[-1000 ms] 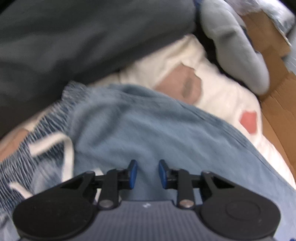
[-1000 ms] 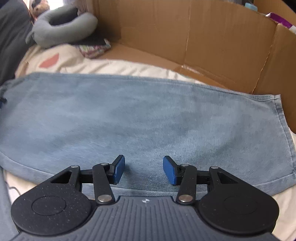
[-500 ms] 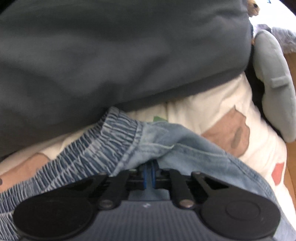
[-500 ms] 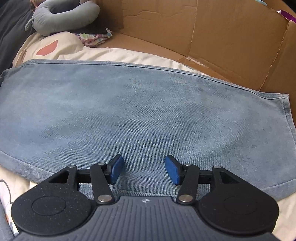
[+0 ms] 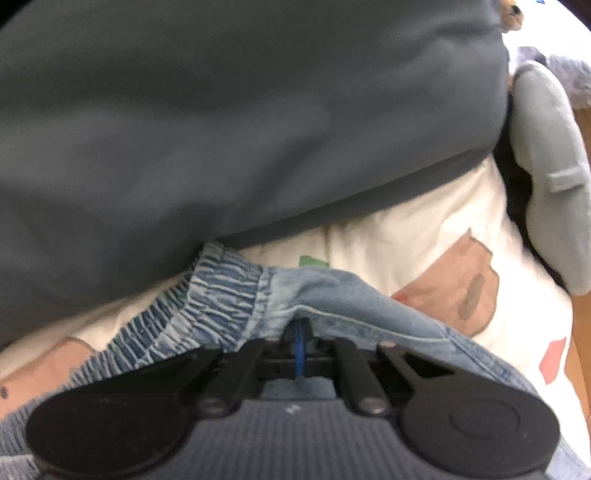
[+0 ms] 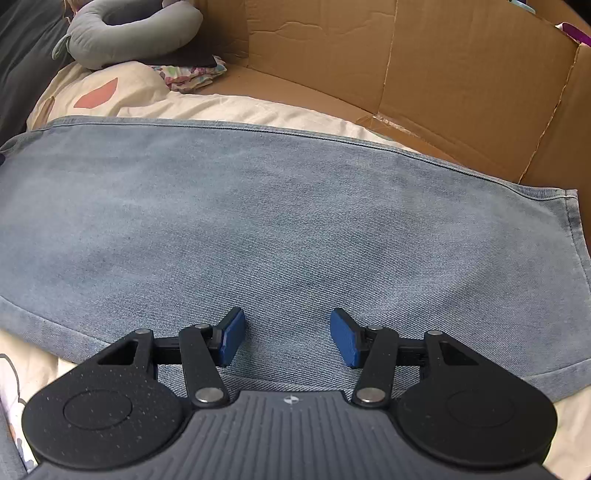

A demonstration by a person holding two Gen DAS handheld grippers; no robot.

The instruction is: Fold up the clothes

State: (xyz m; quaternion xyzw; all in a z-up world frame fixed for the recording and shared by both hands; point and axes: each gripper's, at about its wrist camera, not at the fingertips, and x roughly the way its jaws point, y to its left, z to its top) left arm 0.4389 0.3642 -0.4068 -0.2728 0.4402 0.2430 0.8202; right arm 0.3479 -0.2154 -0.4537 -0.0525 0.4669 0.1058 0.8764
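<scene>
Lying flat on a cream bed sheet (image 6: 229, 107) with colored shapes, the blue jeans (image 6: 295, 229) stretch out long — one leg end sits at the right, near a big cardboard box (image 6: 443, 74). The stretchy waistband (image 5: 207, 299) is at the other end, bunched up a little.

The left gripper (image 5: 300, 343) has its blue pads pressed together, and it pinches the jeans cloth right next to the waistband. The cloth folds up over the pads there.

The right gripper (image 6: 287, 341) is spread apart. Its two blue pads hang over the near edge of the jeans, with denim showing between them, and they pinch nothing.

Past the waistband lies a big dark gray cloth (image 5: 221, 129), touching its far edge. A gray neck pillow (image 6: 129, 29) sits at the far corner of the bed — a small folded flowery cloth (image 6: 188, 75) is tucked just beside it.
</scene>
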